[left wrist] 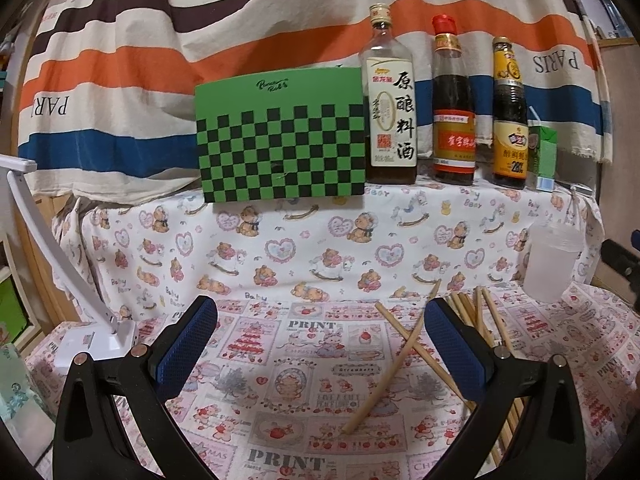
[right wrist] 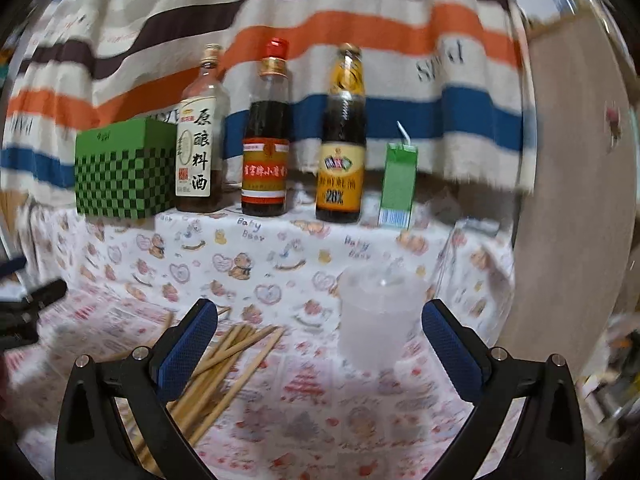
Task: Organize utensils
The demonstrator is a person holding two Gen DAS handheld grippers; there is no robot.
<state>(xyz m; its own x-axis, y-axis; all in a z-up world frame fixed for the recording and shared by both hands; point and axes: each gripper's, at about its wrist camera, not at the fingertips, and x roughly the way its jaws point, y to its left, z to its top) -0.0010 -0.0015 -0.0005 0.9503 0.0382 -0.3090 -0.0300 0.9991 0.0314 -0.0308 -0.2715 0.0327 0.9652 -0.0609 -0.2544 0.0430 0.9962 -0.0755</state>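
Observation:
Several wooden chopsticks [left wrist: 404, 344] lie loose on the patterned tablecloth; two cross each other between my left fingers, and a bundle lies behind the right finger. A frosted plastic cup [left wrist: 550, 262] stands upright to their right. My left gripper [left wrist: 320, 344] is open and empty above the cloth. In the right wrist view the chopsticks [right wrist: 228, 360] lie by the left finger and the cup [right wrist: 378, 316] stands ahead, between the fingers. My right gripper [right wrist: 320, 344] is open and empty. That view is blurred.
At the back stand a green checkered box [left wrist: 280, 140], three sauce bottles [left wrist: 390, 100] [left wrist: 454, 108] [left wrist: 510, 120] and a green drink carton [left wrist: 542, 156]. A white lamp [left wrist: 60, 256] stands at the left. A striped cloth hangs behind. A wooden panel [right wrist: 572, 200] rises at the right.

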